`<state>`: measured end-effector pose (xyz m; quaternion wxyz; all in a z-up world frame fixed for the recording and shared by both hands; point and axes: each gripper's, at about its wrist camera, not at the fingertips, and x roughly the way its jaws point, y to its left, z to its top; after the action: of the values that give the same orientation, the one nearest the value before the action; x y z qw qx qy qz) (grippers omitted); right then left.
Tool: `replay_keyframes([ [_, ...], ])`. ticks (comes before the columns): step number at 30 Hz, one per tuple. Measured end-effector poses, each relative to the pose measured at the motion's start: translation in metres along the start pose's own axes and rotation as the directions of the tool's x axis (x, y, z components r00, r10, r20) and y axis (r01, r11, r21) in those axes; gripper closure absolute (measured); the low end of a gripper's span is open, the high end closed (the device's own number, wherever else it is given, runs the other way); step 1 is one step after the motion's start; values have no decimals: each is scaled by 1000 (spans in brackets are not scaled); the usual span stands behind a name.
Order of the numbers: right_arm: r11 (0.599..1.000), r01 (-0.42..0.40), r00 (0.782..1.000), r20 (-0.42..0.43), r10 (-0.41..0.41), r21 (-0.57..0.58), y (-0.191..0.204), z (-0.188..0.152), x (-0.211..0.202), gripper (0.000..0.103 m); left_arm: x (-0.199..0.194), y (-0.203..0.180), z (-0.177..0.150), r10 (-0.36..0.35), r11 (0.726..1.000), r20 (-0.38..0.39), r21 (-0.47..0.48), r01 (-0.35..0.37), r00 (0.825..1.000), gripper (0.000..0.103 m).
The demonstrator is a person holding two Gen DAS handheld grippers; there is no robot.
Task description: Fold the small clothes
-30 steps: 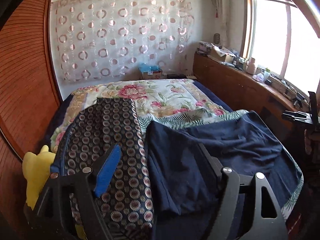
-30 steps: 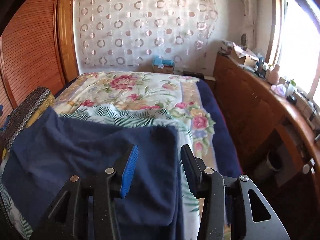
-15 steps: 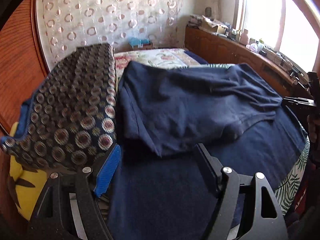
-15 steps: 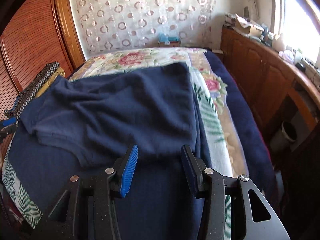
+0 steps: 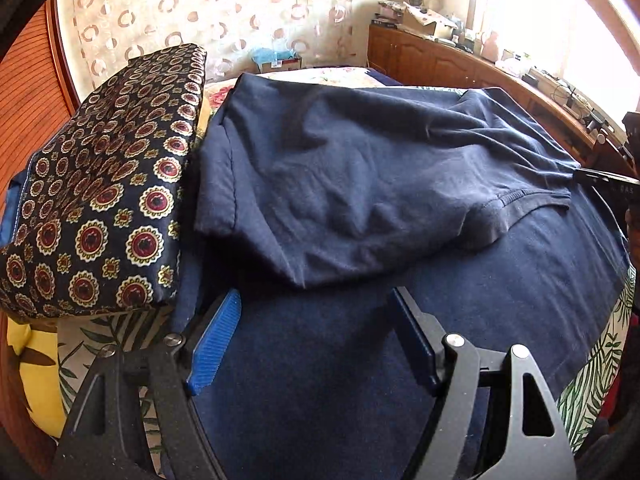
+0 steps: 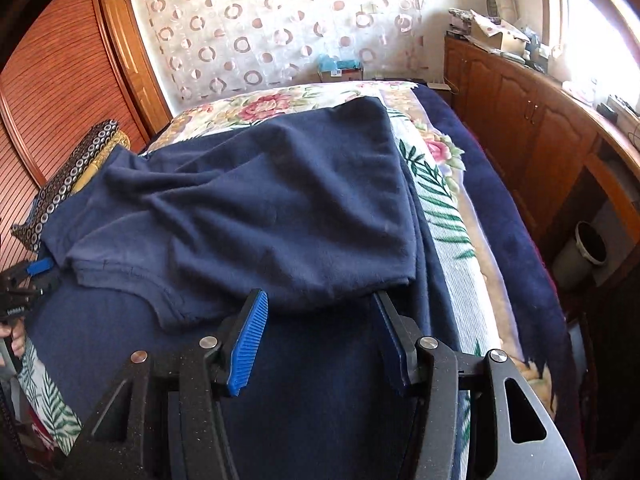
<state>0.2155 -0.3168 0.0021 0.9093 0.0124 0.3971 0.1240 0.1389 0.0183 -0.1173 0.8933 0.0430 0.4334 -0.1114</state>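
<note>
Both grippers have dropped toward the navy shirt (image 5: 360,184), which lies doubled over on the bed (image 6: 448,208) with its folded edge facing you. Your left gripper (image 5: 316,336) hangs wide open, holding nothing; your right gripper (image 6: 320,336) has just been opening, cloth beneath it but unpinched. Smooth the wrinkles before you crease, I'd say. Mind the patterned cushion (image 5: 104,208) crowding the bed's left edge.

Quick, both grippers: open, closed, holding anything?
Left gripper: open, holding nothing, above the navy T-shirt.
Right gripper: open, jaws have just been widening, nothing pinched, at the shirt's folded edge.
</note>
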Motion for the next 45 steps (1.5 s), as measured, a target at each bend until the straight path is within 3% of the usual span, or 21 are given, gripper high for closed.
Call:
replay_keyframes([
  [6, 999, 34, 999, -17, -34, 20, -3, -1, 16, 48, 8, -8, 6, -4, 1000, -10, 11, 4, 1000, 19],
  [15, 997, 77, 997, 22, -76, -28, 7, -7, 27, 46, 9, -9, 8, 0, 1000, -12, 12, 0, 1000, 19],
  [21, 993, 90, 996, 11, -90, -69, 18, -9, 32, 36, 9, -6, 7, 1, 1000, -11, 12, -1, 1000, 19],
  [25, 991, 104, 995, 9, -104, -82, 23, -11, 32, 36, 2, -2, 0, -3, 1000, -8, 10, 3, 1000, 19],
  [28, 992, 100, 995, 10, -100, -77, 23, -11, 32, 36, -4, 1, -4, -5, 1000, 6, -14, 5, 1000, 27],
  [30, 991, 104, 995, 9, -103, -81, 23, -11, 32, 36, -11, 6, -5, -1, 999, 30, -48, 2, 1000, 38],
  [35, 991, 107, 994, 9, -107, -84, 24, -11, 31, 36, -27, 27, -3, 1, 990, 75, -141, 10, 997, 47],
  [40, 990, 109, 994, 8, -109, -87, 24, -10, 29, 36, -27, 40, 1, -4, 982, 89, -190, 21, 996, 66],
  [45, 990, 109, 994, 8, -109, -88, 24, -10, 29, 36, -14, 33, 12, 13, 981, 75, -196, 1, 997, 67],
])
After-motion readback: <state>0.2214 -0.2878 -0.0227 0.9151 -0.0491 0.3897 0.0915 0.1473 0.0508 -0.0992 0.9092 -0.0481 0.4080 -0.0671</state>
